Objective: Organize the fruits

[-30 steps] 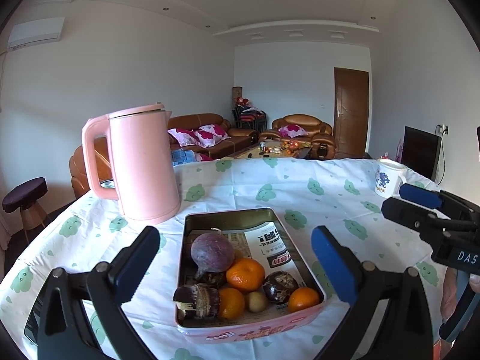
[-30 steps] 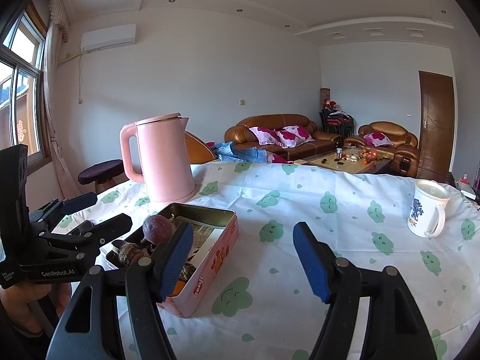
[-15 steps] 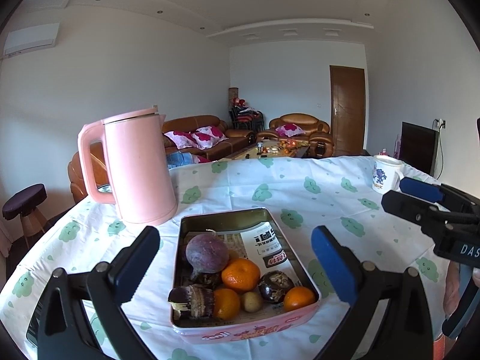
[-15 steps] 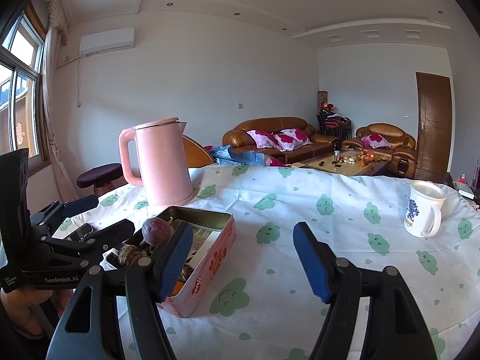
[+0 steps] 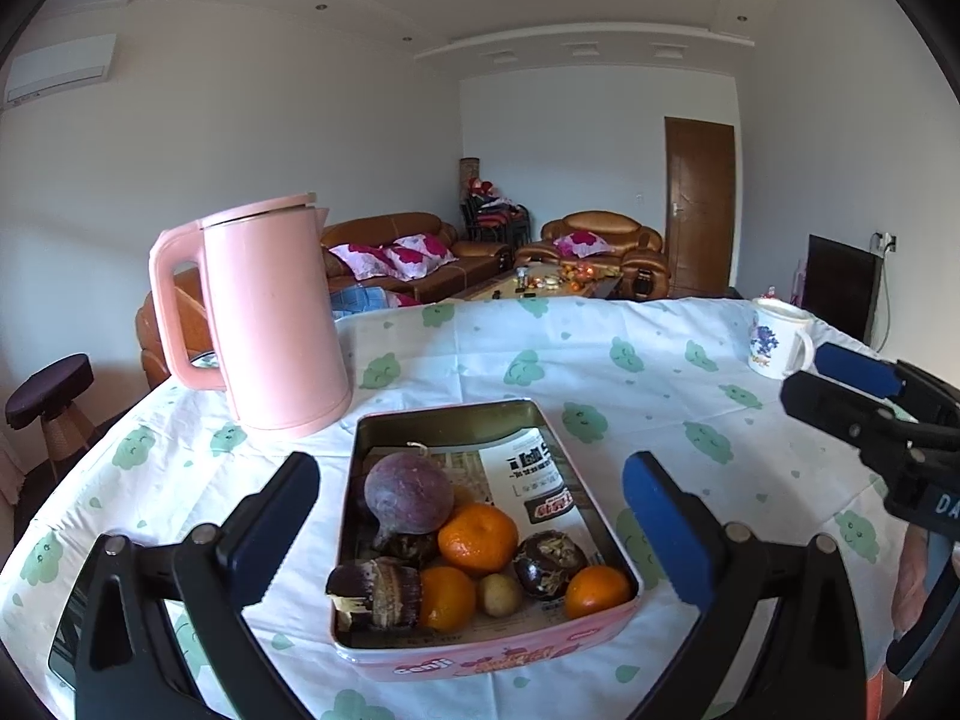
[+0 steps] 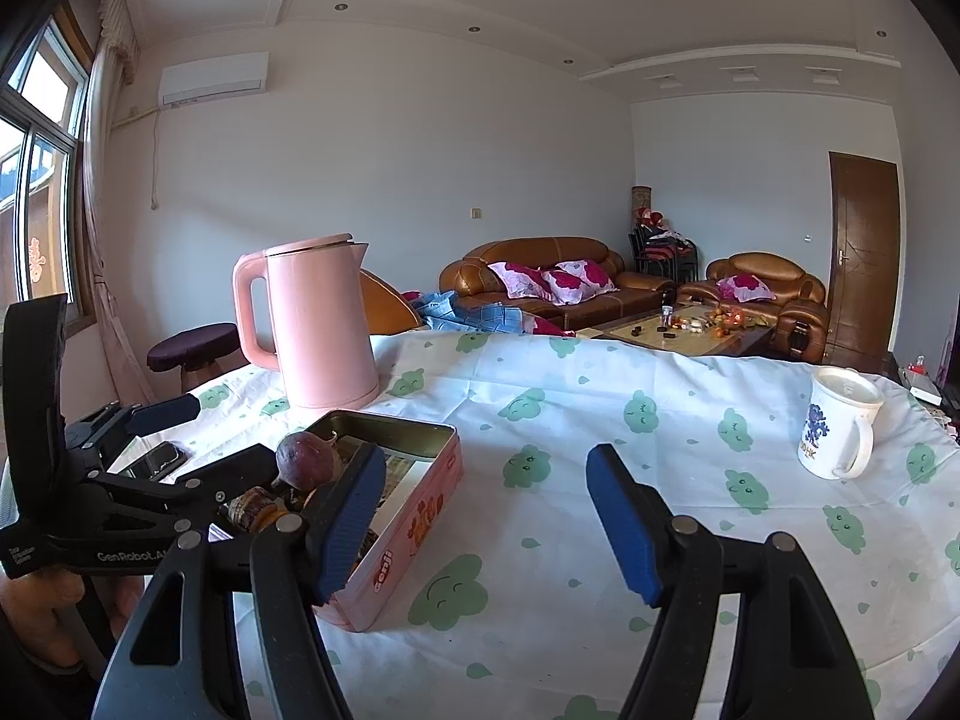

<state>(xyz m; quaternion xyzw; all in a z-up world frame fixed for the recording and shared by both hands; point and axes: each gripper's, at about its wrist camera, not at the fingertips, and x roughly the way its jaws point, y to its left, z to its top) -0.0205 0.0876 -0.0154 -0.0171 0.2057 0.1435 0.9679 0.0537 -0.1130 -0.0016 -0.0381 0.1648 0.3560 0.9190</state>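
Note:
A pink metal tin [image 5: 480, 660] on the tablecloth holds a purple round fruit [image 5: 408, 495], three oranges [image 5: 478, 537], a dark mangosteen-like fruit [image 5: 549, 555], a small yellowish fruit [image 5: 498, 594] and a dark brown piece [image 5: 375, 591]. My left gripper [image 5: 469, 468] hovers open just before the tin's near end, its fingers to either side and touching nothing. My right gripper [image 6: 483, 462] is open and empty over the cloth, right of the tin [image 6: 414, 534]. The purple fruit [image 6: 305, 459] pokes above the rim. Each view shows the other gripper: the right gripper [image 5: 870, 396], the left gripper [image 6: 216, 432].
A pink kettle [image 5: 276, 324] stands behind the tin at the left. A white printed mug [image 6: 840, 429] sits at the far right of the table. A dark phone-like object [image 6: 156, 456] lies left of the tin. Printed paper lines the tin's far half.

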